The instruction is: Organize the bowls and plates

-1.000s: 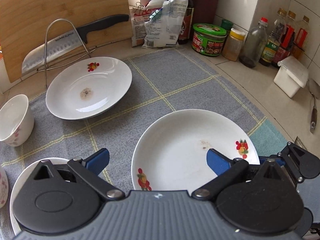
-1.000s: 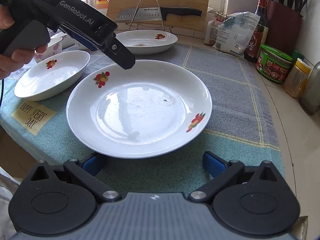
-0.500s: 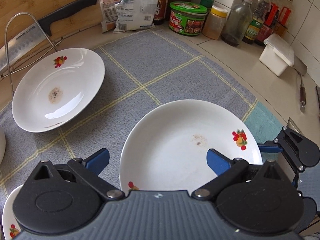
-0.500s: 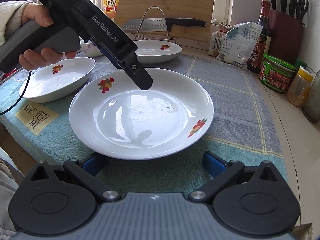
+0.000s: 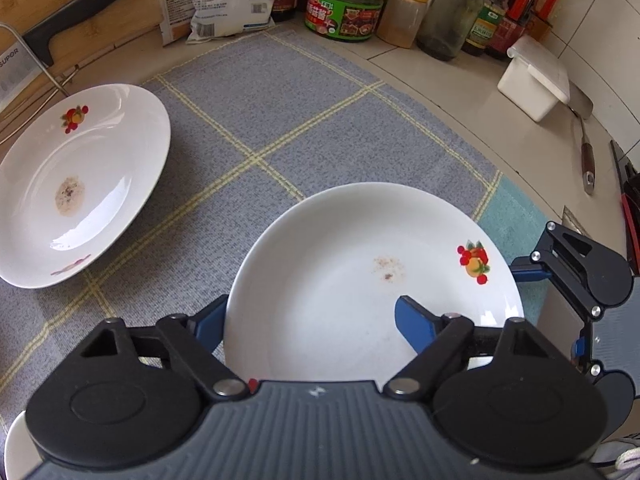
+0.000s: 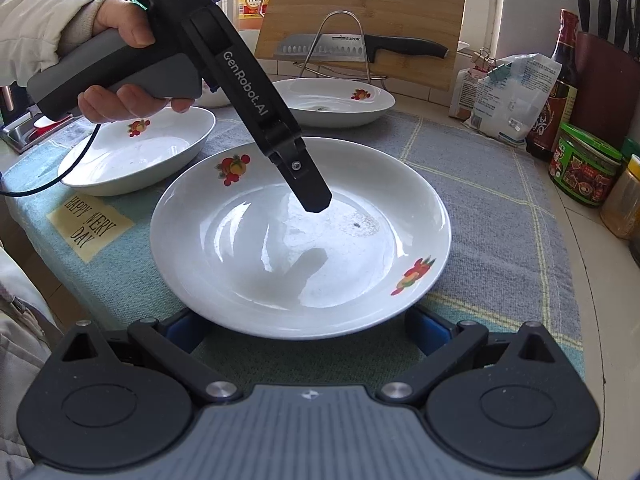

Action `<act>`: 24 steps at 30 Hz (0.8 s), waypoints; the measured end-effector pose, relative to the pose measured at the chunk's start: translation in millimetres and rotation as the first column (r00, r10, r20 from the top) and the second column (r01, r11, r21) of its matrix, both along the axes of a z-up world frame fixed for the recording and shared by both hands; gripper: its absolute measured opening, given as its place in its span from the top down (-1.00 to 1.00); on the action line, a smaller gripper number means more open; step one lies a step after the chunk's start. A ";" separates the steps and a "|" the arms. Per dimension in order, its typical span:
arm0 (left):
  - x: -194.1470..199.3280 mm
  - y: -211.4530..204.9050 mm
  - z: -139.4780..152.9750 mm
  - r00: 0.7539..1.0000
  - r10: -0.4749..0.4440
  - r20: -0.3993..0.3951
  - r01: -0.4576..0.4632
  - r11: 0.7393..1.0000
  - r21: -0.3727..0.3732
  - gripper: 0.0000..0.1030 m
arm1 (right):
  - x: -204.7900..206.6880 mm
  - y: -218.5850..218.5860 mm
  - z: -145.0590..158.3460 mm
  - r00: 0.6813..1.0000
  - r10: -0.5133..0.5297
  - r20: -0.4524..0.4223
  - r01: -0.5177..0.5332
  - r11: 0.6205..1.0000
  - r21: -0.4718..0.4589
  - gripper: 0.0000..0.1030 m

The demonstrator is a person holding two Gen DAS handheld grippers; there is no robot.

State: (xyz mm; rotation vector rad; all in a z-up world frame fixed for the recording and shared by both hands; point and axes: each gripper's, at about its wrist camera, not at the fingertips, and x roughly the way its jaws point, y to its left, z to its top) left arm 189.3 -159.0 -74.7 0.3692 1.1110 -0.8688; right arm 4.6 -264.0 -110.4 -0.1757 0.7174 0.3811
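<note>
Left tongs (image 5: 310, 316): spread; one blue finger over the near plate's bowl, the other outside its rim. Whether either touches the plate, I cannot tell.
Right tongs (image 6: 304, 330): spread, low at the plate's near edge; both blue pads partly hidden under the rim.
Near plate (image 6: 300, 236): white, fruit prints on the rim, small brown speck inside; sits on the cloth at the desk's front.
Second plate (image 5: 76, 180): far left on the cloth, brown stain at centre, well apart from the near plate.
Third plate (image 6: 136, 152): left of the near plate, under the hand (image 6: 120, 64) that holds the left device.
Cloth (image 5: 304, 120): grey with yellow grid, teal border.
In the way: the left device's black finger hangs over the near plate in the right view.
Behind: knife (image 6: 360, 46) on a wire rack against a wooden board; bags, green-lidded jar (image 5: 344, 6), bottles, white box (image 5: 534, 78).
Writing: "GenRobot.AI" on the device; "SUPOR" on the blade; "HAPPY WERY DAY" on the cloth tag (image 6: 90, 226).
Cut off: a white rim at the left view's bottom-left corner; bottle labels too small to read.
</note>
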 end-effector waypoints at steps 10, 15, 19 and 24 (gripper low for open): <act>7.8 0.7 -2.8 0.999 -0.018 -0.051 0.018 1.000 0.000 -0.57 | 0.9 3.0 3.1 1.000 0.028 -0.009 -0.028 1.000 -0.003 -0.98; 11.9 -0.4 -4.7 0.996 -0.032 -0.078 0.032 0.999 -0.004 -0.57 | 2.2 2.2 3.5 0.999 0.028 -0.020 -0.028 1.000 0.003 -0.98; 15.2 -0.8 -4.3 0.995 -0.038 -0.097 0.038 0.999 -0.007 -0.55 | 4.7 3.5 4.0 0.999 0.022 -0.031 -0.022 1.000 0.004 -0.98; 15.1 -1.2 -3.3 0.994 -0.043 -0.099 0.043 0.999 0.002 -0.50 | 5.3 4.7 4.8 0.999 0.016 -0.046 -0.016 1.000 -0.003 -0.98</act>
